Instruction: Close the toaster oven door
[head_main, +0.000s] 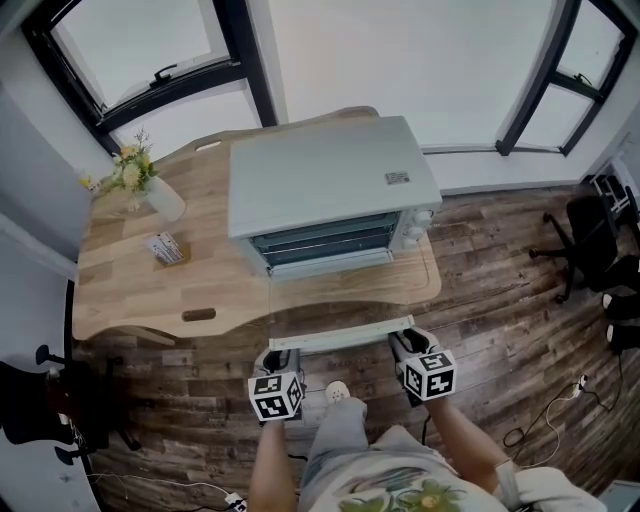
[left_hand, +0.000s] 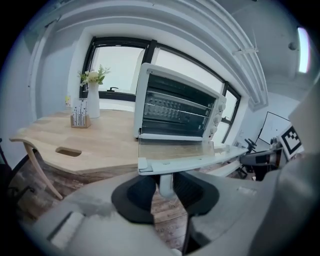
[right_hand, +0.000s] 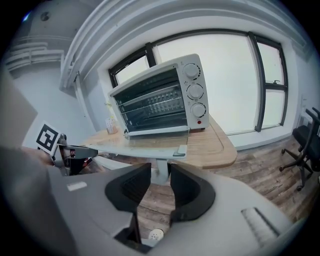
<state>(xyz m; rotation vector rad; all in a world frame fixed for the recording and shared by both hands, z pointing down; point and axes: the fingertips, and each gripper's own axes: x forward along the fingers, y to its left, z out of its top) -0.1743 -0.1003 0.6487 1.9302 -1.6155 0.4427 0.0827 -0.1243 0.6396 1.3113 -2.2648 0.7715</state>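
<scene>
Door (head_main: 340, 336) is held flat, its mostly hidden handle (left_hand: 166, 182) pinched by the left gripper (head_main: 279, 360) and right gripper (head_main: 409, 347).

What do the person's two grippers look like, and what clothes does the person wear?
The left gripper and the right gripper both have bulky grey bodies with black ribbed pads. Each carries a cube with black-and-white square markers. The person wears grey trousers and a light shirt with a green and yellow flower print.

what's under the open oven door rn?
The door's handle posts: left gripper grips one, right gripper the other. Wood floor below. Anything else there is covered by the door.
</scene>
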